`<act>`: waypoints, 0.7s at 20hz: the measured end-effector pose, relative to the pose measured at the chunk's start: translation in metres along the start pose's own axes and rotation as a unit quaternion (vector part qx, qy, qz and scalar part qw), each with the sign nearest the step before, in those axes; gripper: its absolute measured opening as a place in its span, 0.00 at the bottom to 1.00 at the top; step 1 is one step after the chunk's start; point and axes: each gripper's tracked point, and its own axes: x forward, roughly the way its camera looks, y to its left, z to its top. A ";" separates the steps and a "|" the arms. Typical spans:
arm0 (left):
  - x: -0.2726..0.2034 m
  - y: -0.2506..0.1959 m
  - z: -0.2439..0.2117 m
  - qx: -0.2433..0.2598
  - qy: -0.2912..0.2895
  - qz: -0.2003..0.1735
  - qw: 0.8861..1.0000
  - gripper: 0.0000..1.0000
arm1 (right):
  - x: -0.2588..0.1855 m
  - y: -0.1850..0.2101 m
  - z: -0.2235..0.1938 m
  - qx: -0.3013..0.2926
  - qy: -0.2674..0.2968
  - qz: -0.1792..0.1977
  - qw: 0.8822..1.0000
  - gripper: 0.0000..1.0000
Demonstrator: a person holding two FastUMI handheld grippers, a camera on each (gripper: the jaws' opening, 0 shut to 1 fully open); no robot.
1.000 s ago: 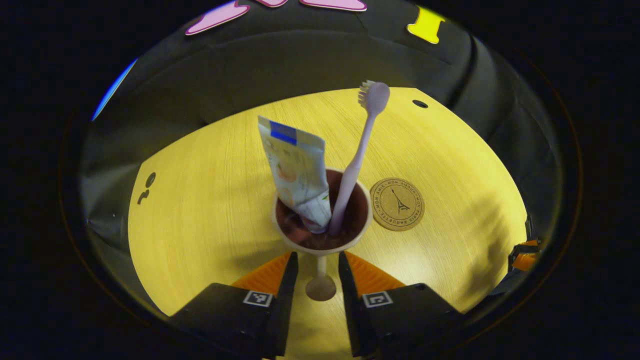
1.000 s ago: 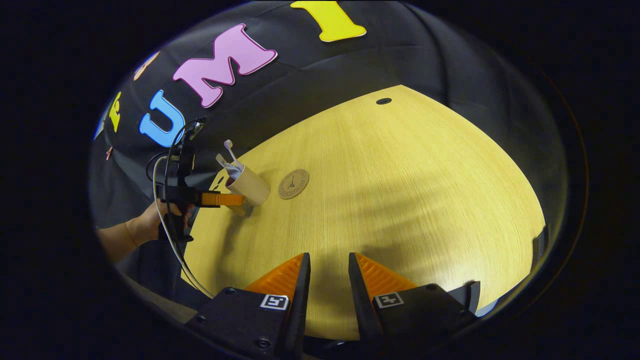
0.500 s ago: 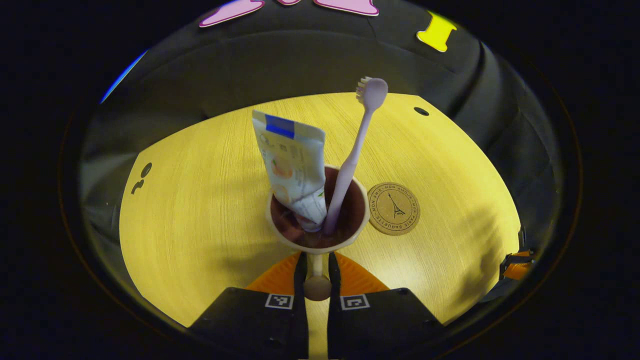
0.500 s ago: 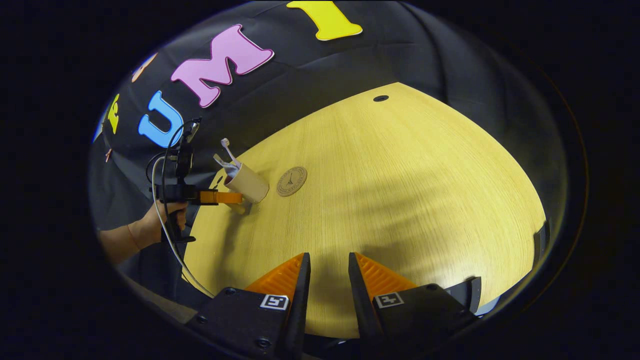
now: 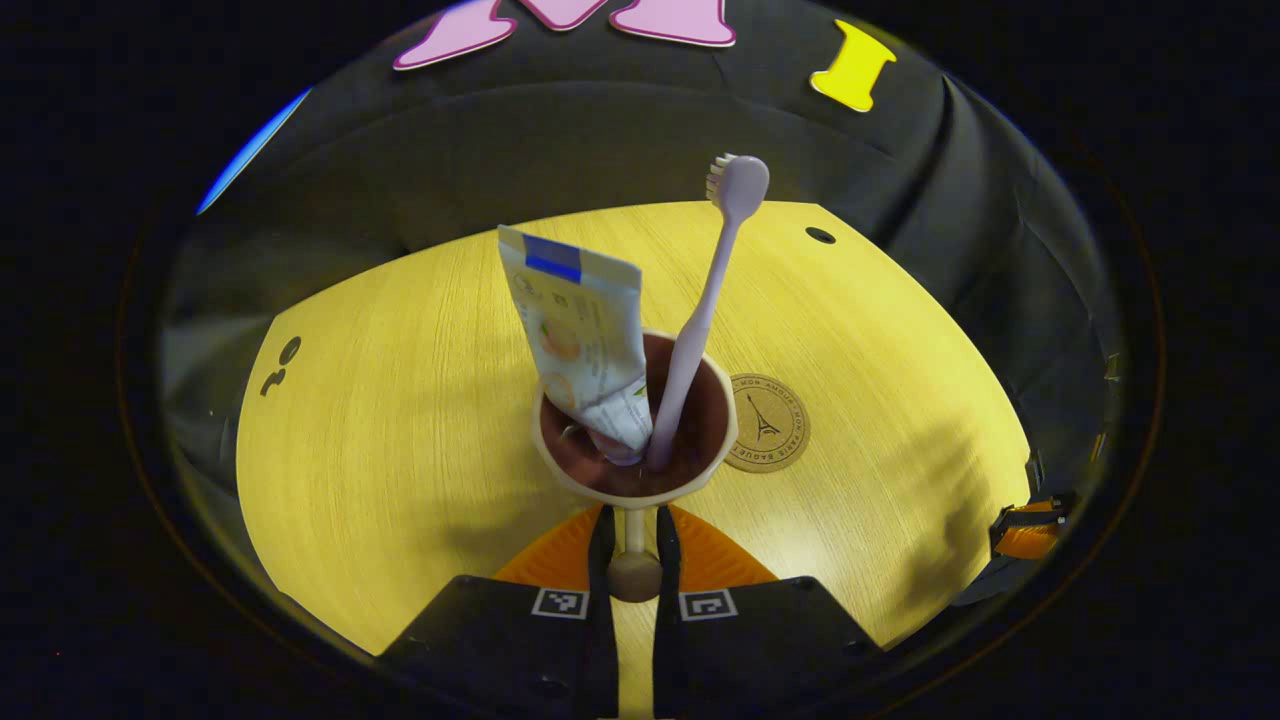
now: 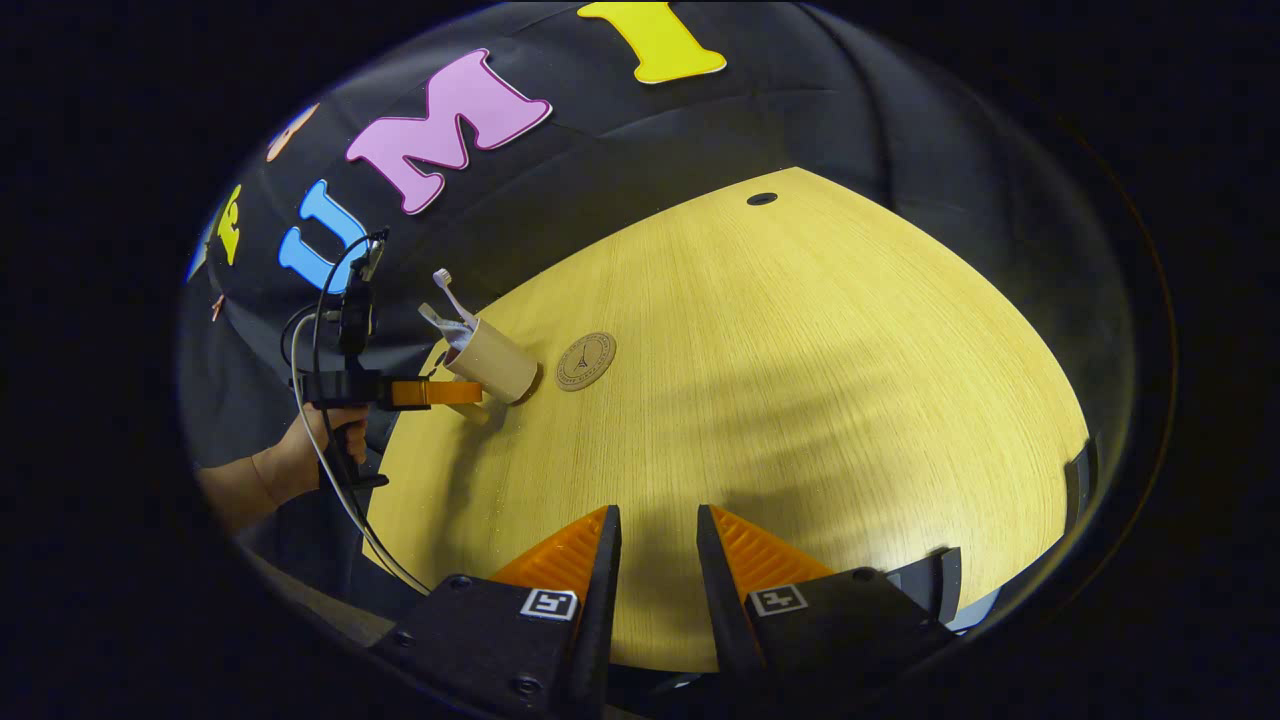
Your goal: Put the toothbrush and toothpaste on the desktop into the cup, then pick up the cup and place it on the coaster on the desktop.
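Left claw clamped on the cup's handle

The left claw point(image 5: 632, 530) grips the cup point(image 5: 634, 440), holding toothpaste point(image 5: 578, 335) and toothbrush point(image 5: 705, 310), beside the coaster point(image 5: 768, 423) on the desk point(image 5: 400, 400); the right claw point(image 6: 655, 545) hangs apart, empty.

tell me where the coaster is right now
The round cork coaster lies flat on the yellow desktop, just right of the cup in the left gripper view, with nothing on it.
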 end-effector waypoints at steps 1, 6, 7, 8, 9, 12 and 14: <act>-0.001 -0.003 0.001 0.003 0.000 -0.002 1.000 0.18 | 0.000 0.000 0.000 0.000 -0.001 0.001 1.000 0.47; -0.005 -0.025 0.015 0.033 -0.007 -0.012 0.999 0.18 | -0.005 -0.002 0.001 0.001 -0.005 0.000 1.000 0.47; -0.003 -0.031 0.017 0.039 -0.006 -0.016 0.999 0.18 | -0.004 -0.003 0.001 0.002 -0.006 0.000 1.000 0.47; -0.001 -0.036 0.020 0.043 -0.004 -0.018 0.999 0.18 | -0.005 -0.004 0.002 0.004 -0.007 -0.001 1.000 0.47; 0.002 -0.041 0.022 0.047 -0.002 -0.020 0.999 0.23 | -0.005 -0.005 0.002 0.006 -0.008 -0.002 1.000 0.47; 0.009 -0.057 0.026 0.060 0.002 -0.029 0.998 0.18 | -0.009 -0.009 0.004 0.010 -0.014 -0.006 1.000 0.47; 0.014 -0.066 0.028 0.070 0.006 -0.033 0.997 0.18 | -0.011 -0.013 0.004 0.016 -0.015 -0.010 1.000 0.47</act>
